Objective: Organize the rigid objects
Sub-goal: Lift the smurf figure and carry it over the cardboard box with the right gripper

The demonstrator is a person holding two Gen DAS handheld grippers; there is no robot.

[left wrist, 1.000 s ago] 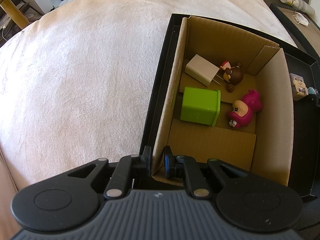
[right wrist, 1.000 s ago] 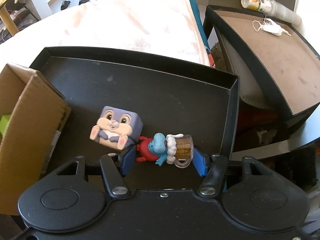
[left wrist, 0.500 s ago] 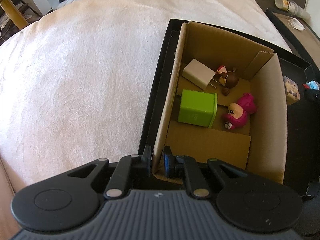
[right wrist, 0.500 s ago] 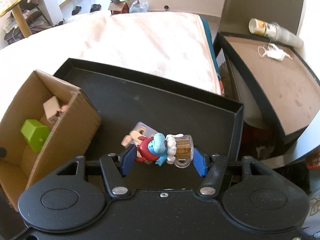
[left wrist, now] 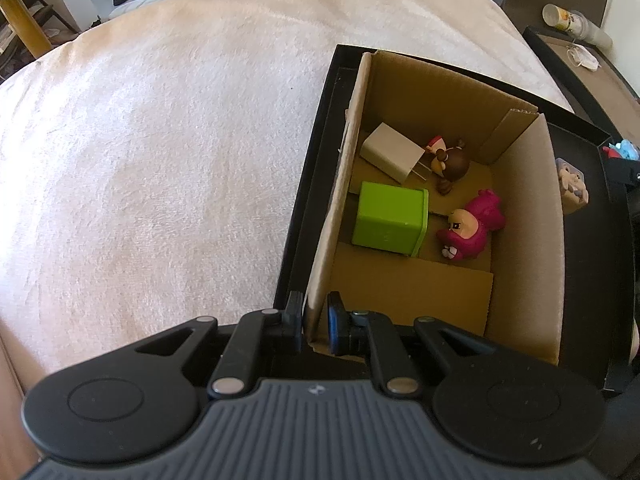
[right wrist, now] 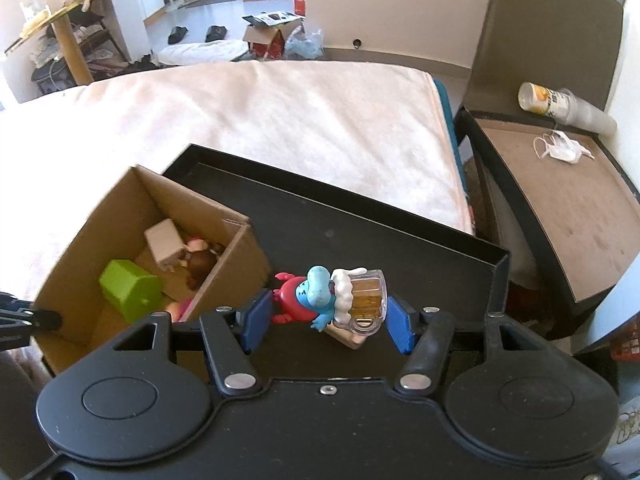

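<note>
Four small items lay inside one open cardboard box [left wrist: 520,216]: one white cube charger [left wrist: 390,152], one brown figurine [left wrist: 450,162], one green cube [left wrist: 390,218] and one pink figurine [left wrist: 470,226]. One more toy, a blue figurine with a beer mug [right wrist: 334,296], was pinched sideways between the fingers [right wrist: 254,322] of the right gripper [right wrist: 326,322], which were spread fairly wide to span it and held it above the floor of one black tray [right wrist: 502,276]. One lilac bunny cube [left wrist: 574,186] sat on the tray floor just outside the box's right wall; in the right wrist view only a corner of it peeked out beneath the held toy.

The left gripper [left wrist: 314,326] had its fingers drawn narrow, clamped on the box's near-left corner wall, one finger outside and one inside. Ahead of those fingers, the near part of the box floor lay bare, with the four items grouped toward the far half. Left of the left fingers spread a cream blanket [left wrist: 160,152], open and flat. Right of the right fingers stood the tray's raised rim, and beyond it a dark side table [right wrist: 568,200] bearing one tipped cup stack [right wrist: 560,106].
</note>
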